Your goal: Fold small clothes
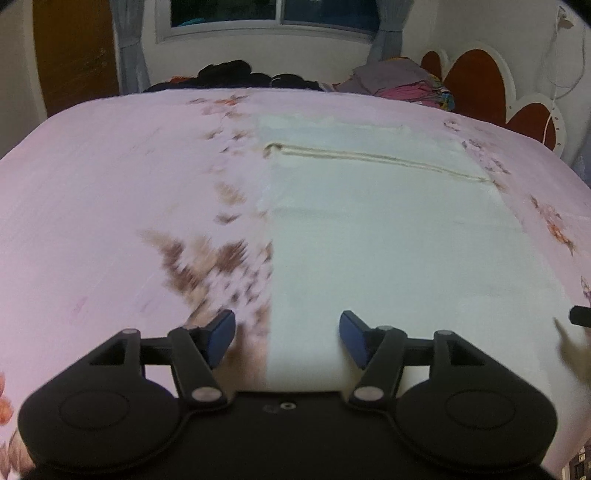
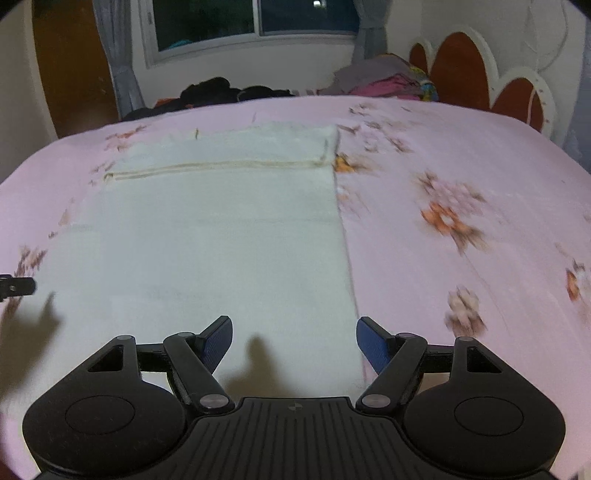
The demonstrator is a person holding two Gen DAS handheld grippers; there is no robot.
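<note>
A pale white cloth (image 1: 388,240) lies flat on the pink floral bedsheet (image 1: 110,203), with a tan stitched seam across its far part. My left gripper (image 1: 287,334) is open and empty, hovering over the cloth's near left edge. In the right wrist view the same cloth (image 2: 221,251) fills the left half. My right gripper (image 2: 294,341) is open and empty over the cloth's near right edge. The tip of the other gripper shows at the right edge of the left view (image 1: 580,315) and the left edge of the right view (image 2: 16,287).
Dark clothes (image 1: 236,75) and a stack of folded pink and grey clothes (image 1: 399,83) sit at the bed's far side. A red and white headboard (image 1: 480,85) stands at the right. A window (image 1: 273,14) with curtains is behind the bed.
</note>
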